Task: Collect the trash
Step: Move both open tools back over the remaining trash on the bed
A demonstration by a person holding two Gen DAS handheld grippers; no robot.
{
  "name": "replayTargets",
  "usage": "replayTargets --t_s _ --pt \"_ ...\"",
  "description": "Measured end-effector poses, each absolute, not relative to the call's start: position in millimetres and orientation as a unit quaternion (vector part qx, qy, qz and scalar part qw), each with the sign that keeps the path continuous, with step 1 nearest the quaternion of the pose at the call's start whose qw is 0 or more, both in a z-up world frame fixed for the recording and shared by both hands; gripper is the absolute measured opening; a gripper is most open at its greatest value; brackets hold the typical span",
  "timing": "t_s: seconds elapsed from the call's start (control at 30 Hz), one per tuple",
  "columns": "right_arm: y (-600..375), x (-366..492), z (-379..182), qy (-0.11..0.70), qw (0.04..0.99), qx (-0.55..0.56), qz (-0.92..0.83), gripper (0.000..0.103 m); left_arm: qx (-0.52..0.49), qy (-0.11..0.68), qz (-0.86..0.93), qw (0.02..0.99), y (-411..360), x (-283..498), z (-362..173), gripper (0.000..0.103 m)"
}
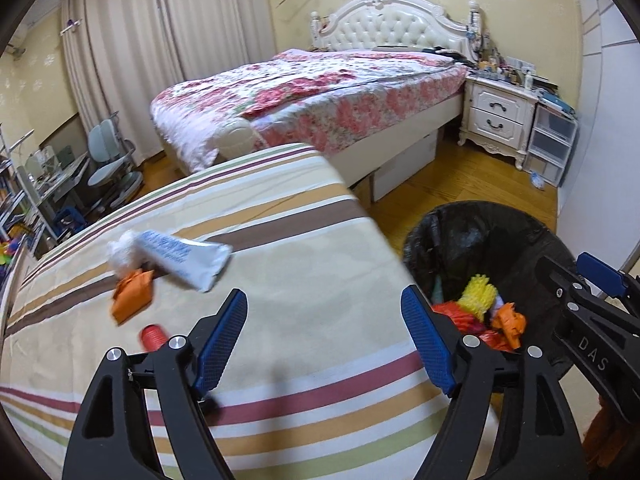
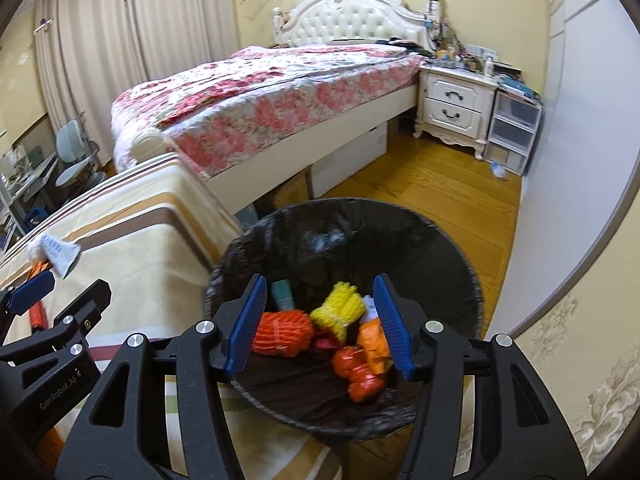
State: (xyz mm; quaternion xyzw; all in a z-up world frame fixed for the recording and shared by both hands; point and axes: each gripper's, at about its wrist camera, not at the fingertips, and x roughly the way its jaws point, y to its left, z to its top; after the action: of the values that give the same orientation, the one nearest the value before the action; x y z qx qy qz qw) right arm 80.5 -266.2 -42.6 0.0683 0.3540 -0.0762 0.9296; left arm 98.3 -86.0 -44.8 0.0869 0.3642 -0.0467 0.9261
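with both the left gripper (image 1: pixel 324 336) and right gripper (image 2: pixel 320 324) gaping empty, the flattened toothpaste tube (image 1: pixel 182 258) on the striped bedcover (image 1: pixel 304 264) looks light and limp, best pinched across its middle.

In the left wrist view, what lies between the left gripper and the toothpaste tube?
Only bare striped bedcover separates the left gripper from the toothpaste tube in the left wrist view.
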Motion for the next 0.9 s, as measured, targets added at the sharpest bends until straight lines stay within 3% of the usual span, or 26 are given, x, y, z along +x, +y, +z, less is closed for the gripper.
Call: replayTargets --t_s 0.27,0.57,0.7,0.87,0.9 --pt "-217.4 80.3 -41.1 0.364 0.929 0.056 -0.027 0.054 0.082 0.353 0.031 0.932 -27.7 83.9 -42.3 0.077" --pt "-163.7 83.3 -42.1 0.383 0.923 0.023 0.03 0.055 0.043 0.417 0.034 0.907 12.5 93.7 -62.4 0.076" --pt "-151.0 83.7 -44.5 0.391 0.919 0.007 0.041 0.06 0.033 0.433 0.016 0.901 20.0 91.3 -68.4 0.052" --pt "-143.4 84.3 -47.6 0.397 0.917 -0.004 0.043 0.062 0.033 0.429 -0.002 0.903 24.9 83.5 -68.4 0.033" --pt "-143.9 84.2 -47.6 0.397 0.917 -0.004 0.043 0.062 0.035 0.427 -0.006 0.904 26.2 81.0 -67.8 0.026"
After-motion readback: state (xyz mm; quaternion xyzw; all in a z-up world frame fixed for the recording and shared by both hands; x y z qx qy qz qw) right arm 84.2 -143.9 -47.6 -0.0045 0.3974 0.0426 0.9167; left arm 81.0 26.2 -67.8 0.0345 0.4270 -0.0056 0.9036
